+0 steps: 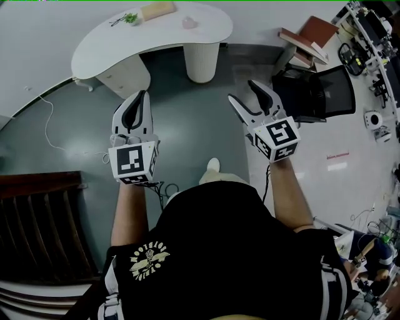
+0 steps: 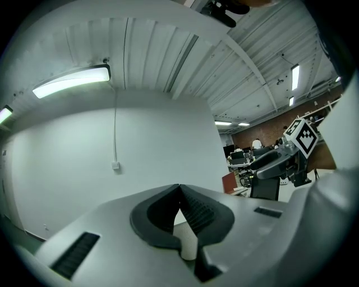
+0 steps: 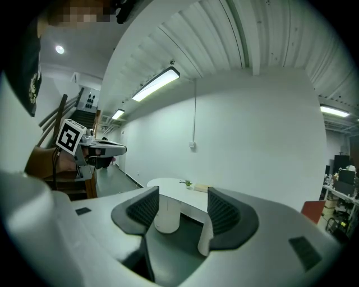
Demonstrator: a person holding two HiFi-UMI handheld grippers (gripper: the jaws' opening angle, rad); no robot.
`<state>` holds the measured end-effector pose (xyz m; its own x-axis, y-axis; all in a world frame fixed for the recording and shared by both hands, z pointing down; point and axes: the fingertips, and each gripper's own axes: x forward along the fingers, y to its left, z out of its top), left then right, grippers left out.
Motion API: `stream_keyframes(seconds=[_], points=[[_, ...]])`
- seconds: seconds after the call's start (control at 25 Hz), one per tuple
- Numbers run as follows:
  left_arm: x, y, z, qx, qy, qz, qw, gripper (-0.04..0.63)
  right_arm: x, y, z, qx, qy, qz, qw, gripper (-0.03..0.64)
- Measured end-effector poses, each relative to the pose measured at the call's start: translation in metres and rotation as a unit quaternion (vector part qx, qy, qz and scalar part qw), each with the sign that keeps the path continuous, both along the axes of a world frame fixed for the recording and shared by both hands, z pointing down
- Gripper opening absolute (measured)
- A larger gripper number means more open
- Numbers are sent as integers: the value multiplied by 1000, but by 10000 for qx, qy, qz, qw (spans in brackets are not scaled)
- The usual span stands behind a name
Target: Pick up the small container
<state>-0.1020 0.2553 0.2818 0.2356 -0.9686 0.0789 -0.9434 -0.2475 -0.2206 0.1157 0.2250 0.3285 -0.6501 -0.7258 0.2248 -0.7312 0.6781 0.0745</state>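
Pickup not begun: left gripper (image 1: 143, 95) fingers closed and empty, right gripper (image 1: 244, 92) fingers spread and empty, both well short of the counter (image 1: 119, 47).

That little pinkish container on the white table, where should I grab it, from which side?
Probably across the rounded sides of the pinkish container, coming from the near edge of the white table: it stands clear on that side, apart from the tan block on its left. The open right claw suits. Finer shape is too small to tell.
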Motion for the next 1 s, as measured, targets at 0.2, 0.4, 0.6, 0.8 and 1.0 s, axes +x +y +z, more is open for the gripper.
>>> stream_keyframes(seconds=[0.2, 0.4, 0.6, 0.8, 1.0], points=[[23, -47, -9, 117, 57, -60, 9999, 21, 22, -47, 5, -58, -15, -160, 9999, 259], [28, -74, -19, 120, -28, -372, 9992, 21, 44, -79, 0, -22, -51, -344, 9994, 259], [23, -78, -15, 70, -131, -621, 9980, 21, 50, -87, 9, -32, -126, -488, 9987, 259], [38, -89, -16, 36, -195, -463, 9987, 21, 46, -101, 8, -45, -163, -547, 9984, 259], [42, -102, -14, 90, -280, -364, 9989, 21, 40, -117, 0, 68, -177, -549, 9983, 259]])
